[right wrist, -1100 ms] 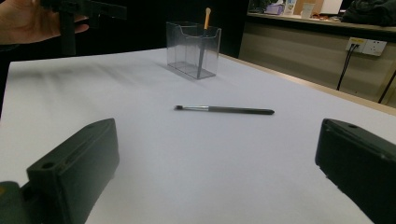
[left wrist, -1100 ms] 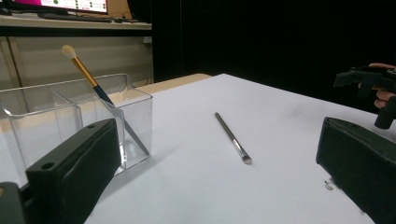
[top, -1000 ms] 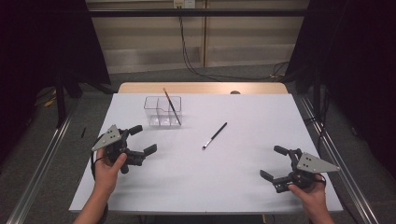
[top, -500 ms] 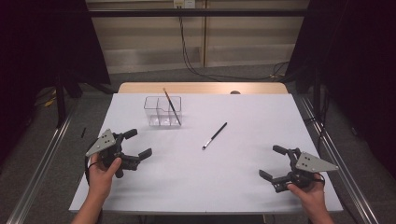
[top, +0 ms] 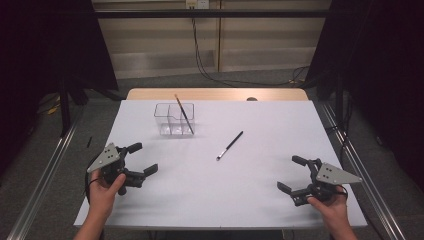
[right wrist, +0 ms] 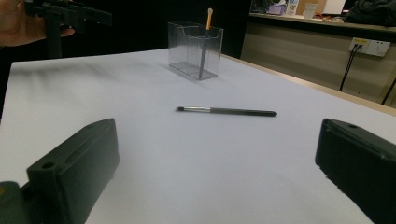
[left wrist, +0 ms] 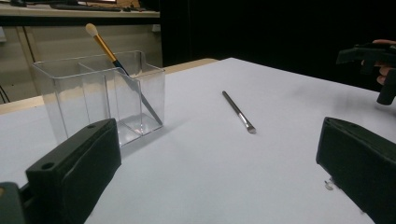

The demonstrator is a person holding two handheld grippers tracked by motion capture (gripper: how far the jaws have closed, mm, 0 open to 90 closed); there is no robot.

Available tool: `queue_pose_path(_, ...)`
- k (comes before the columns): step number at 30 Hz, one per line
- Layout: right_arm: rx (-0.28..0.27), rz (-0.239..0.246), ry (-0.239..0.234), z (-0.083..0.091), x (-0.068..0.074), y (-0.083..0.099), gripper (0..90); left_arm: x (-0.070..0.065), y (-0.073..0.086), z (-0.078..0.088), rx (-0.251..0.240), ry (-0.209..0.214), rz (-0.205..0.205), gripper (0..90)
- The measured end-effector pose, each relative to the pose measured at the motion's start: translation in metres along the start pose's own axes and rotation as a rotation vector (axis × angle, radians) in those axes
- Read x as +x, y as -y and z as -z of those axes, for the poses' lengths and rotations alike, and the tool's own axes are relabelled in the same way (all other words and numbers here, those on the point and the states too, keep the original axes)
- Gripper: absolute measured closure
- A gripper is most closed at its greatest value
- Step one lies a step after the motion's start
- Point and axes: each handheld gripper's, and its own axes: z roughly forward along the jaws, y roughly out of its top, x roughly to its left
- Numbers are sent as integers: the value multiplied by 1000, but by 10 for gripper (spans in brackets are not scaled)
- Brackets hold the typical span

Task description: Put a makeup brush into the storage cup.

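One slim black makeup brush (top: 230, 145) lies loose at mid-counter, right of the clear plastic divided organiser (top: 174, 120), which already holds a gold-handled brush (top: 183, 113). Both the left gripper (top: 140, 159) and right gripper (top: 296, 173) hover wide open, empty, at the near edge of the white counter (top: 280, 125). Recommended: approach along the handle and close the fingers across its middle.
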Motion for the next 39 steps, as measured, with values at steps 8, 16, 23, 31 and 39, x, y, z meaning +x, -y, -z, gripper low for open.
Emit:
queue_pose_path(8,-3,1,2,1,0,0,0,-2,3,8,0,-13,-1,0)
queue_pose_path(16,-4,-1,4,1,0,-1,0,-5,7,11,20,-19,-18,0)
queue_pose_path(23,-6,-1,6,1,-1,-1,0,-8,9,18,36,-30,-31,0)
queue_pose_path(31,-3,3,3,1,-1,0,0,-7,13,22,39,-43,-23,0)
queue_pose_path(39,-2,3,4,0,-1,-1,0,-7,14,22,41,-49,-21,0)
